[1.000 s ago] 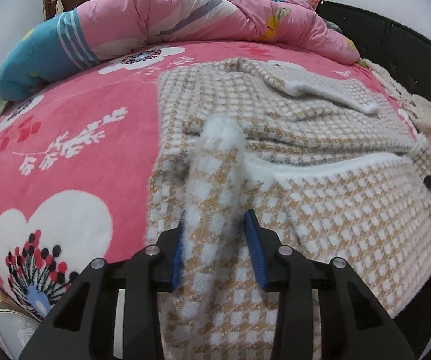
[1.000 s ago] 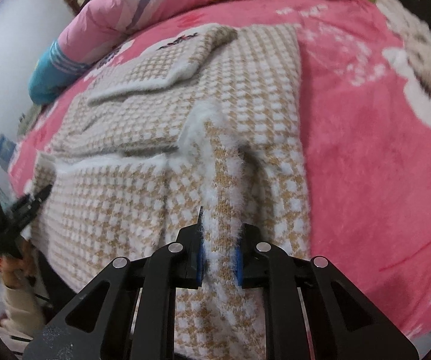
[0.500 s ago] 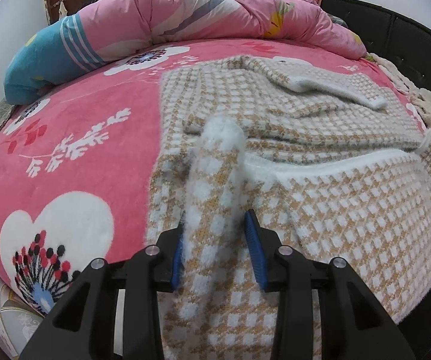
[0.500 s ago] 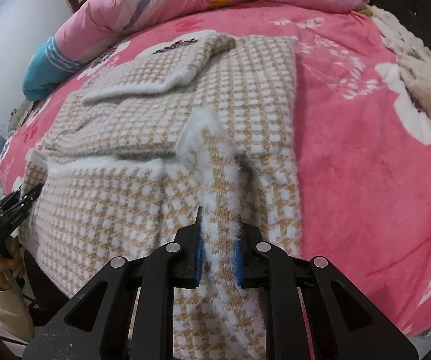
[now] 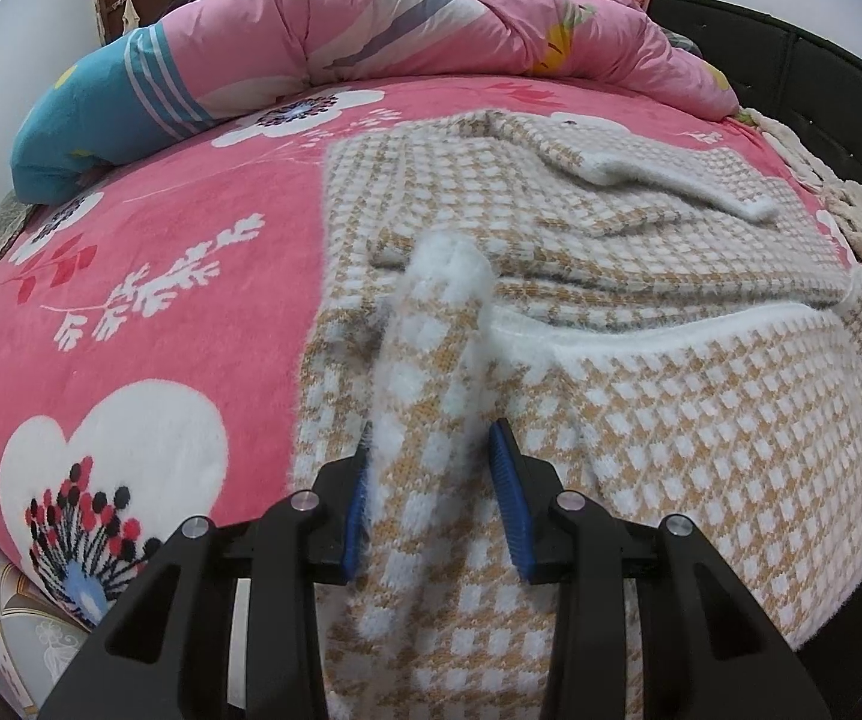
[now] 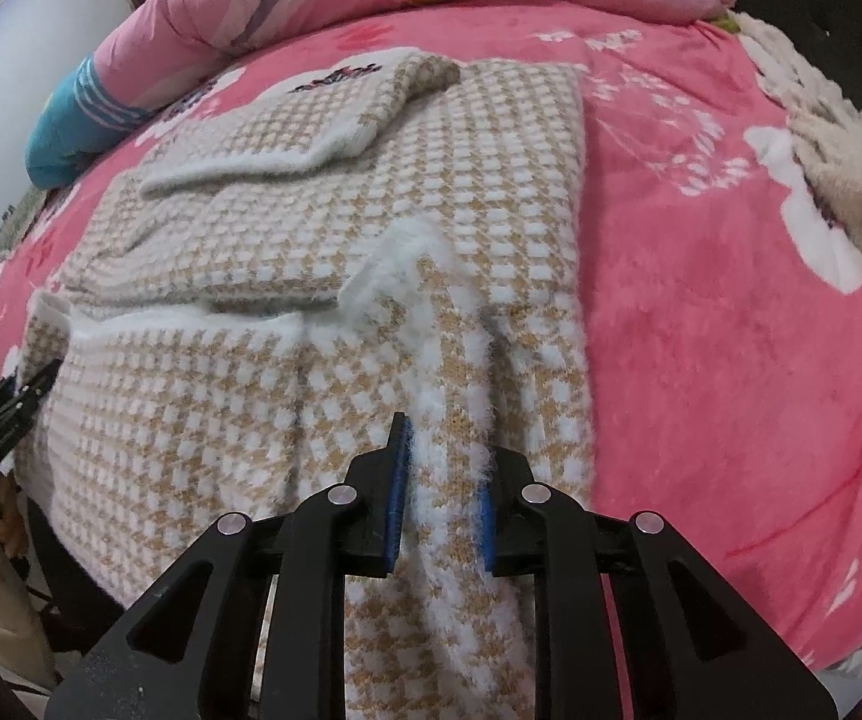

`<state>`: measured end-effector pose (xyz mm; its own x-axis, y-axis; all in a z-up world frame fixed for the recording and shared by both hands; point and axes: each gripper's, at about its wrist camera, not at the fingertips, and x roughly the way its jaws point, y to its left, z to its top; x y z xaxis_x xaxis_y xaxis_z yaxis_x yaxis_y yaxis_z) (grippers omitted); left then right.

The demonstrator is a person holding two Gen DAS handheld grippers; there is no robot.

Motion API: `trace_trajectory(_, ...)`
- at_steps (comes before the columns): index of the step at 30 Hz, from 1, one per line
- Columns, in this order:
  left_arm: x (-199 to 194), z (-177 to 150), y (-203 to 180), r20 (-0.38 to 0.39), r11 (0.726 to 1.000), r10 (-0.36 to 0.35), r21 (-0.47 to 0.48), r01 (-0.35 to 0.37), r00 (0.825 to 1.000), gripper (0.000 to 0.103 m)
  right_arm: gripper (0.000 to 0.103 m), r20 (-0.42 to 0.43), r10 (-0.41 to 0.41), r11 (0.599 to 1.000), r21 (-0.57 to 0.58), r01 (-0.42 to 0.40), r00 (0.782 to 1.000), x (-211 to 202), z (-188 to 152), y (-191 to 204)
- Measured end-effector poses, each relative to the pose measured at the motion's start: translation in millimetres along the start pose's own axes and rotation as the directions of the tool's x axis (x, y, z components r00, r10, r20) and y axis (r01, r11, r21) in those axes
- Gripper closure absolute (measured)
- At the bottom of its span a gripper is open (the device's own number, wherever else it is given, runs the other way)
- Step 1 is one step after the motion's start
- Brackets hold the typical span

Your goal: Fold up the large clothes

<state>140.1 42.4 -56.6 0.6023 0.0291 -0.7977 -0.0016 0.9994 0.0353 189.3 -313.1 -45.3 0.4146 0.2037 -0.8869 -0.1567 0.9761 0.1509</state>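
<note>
Sweater [image 5: 641, 276] hem at the bed's [image 5: 149, 252] near edge is pinched by both grippers [image 5: 431, 480] [image 6: 440, 486], ready to fold upward.

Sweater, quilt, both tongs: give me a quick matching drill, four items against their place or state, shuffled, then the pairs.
Items:
1. sweater
2. quilt
3. left tongs
4. right tongs

Place or state:
A. heaped at the far end of the bed
B. shut on a sweater fold near its left edge
C. spread on the pink blanket, near edge hanging over the bedside
D. shut on a sweater fold near its right edge

Pairs: 1-C, 2-A, 3-B, 4-D
</note>
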Motion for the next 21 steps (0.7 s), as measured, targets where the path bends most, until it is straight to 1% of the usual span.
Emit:
trace_trajectory(11,0,0,0,0.0,1.0,-0.001,0.001,0.001,1.0,0.067,0.081,-0.006,-0.032,0.999,-0.021,0.032,0.999,8,10,5)
trace_trajectory(16,0,0,0,0.0,1.0,0.0,0.001,0.0,1.0,0.067,0.081,0.002,-0.053,0.998,-0.034,0.053,0.999,9,8,9)
trace_trajectory(18,0,1,0,0.0,1.0,0.001,0.001,-0.001,1.0,0.067,0.083,0.01,-0.066,0.997,-0.05,0.066,0.998,8,6,15)
trace_trajectory(20,1,2,1,0.002,1.0,0.003,0.001,-0.003,1.0,0.066,0.09,0.018,-0.072,0.995,-0.063,0.073,0.997,5,3,21)
trace_trajectory(21,0,2,1,0.003,1.0,0.004,0.0,-0.004,1.0,0.066,0.091,0.024,-0.079,0.994,-0.068,0.081,0.997,3,3,25)
